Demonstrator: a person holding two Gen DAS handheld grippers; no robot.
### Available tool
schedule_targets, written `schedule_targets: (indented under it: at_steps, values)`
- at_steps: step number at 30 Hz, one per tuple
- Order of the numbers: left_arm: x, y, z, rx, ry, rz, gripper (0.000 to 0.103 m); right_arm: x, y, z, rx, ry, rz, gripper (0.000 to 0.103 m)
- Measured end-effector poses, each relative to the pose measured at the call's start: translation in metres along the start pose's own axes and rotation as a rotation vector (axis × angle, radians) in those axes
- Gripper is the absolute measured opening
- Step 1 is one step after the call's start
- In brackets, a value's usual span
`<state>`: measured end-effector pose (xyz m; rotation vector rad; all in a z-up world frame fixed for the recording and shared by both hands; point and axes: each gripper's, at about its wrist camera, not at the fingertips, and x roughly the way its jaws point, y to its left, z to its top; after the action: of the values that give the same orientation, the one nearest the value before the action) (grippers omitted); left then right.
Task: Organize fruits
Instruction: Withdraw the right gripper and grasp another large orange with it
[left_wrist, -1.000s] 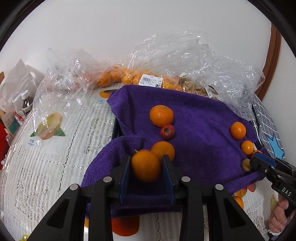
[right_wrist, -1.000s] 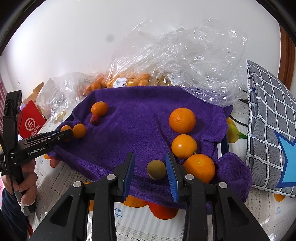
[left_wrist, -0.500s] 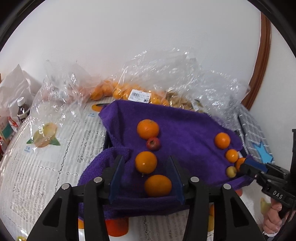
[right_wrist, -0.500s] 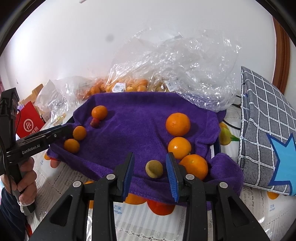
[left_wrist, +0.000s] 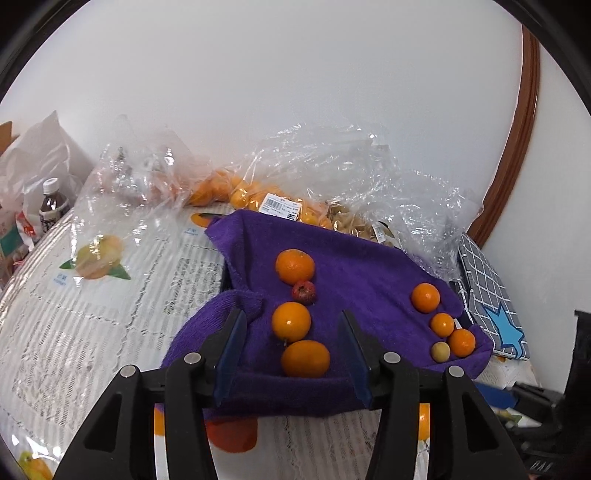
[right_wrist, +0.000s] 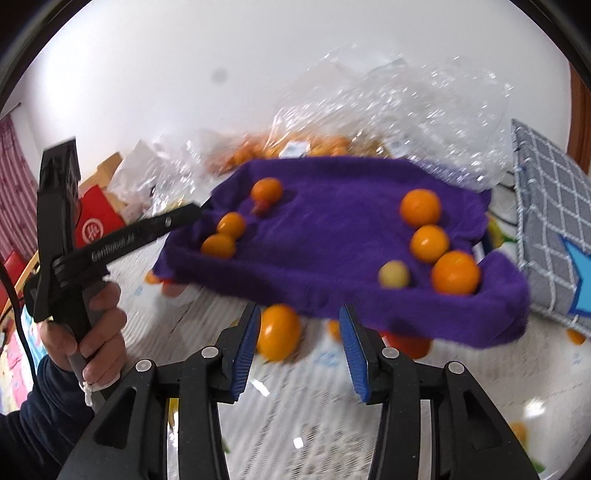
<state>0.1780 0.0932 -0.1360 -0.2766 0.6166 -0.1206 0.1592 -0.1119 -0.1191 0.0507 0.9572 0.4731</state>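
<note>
Left wrist view: my left hand-held gripper (left_wrist: 293, 354) stands released and opening, its blue pads clear of the nearest orange (left_wrist: 305, 358), which lies between them on the purple towel (left_wrist: 358, 280). Two rows are laid out: three oranges with a small red fruit (left_wrist: 303, 292) on one side; three oranges and a pale yellow fruit (left_wrist: 440, 351) on the other. My right hand-held gripper (right_wrist: 297, 343) is likewise opening and empty. Bagged oranges (left_wrist: 236, 192) behind remain, I judge, unsorted.
</note>
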Motion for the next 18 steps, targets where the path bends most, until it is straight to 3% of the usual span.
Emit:
schedule_targets:
  at_steps: [3,18]
  values:
    - [-0.01,0.004,-0.006,-0.003,-0.005,0.004,0.049,0.007,0.012,-0.008,-0.025,0.031,0.023,0.037]
    - [-0.027,0.016,-0.021,-0.001,0.007,0.04,0.049,0.038,0.003,-0.002,0.066,0.082,0.007,0.034]
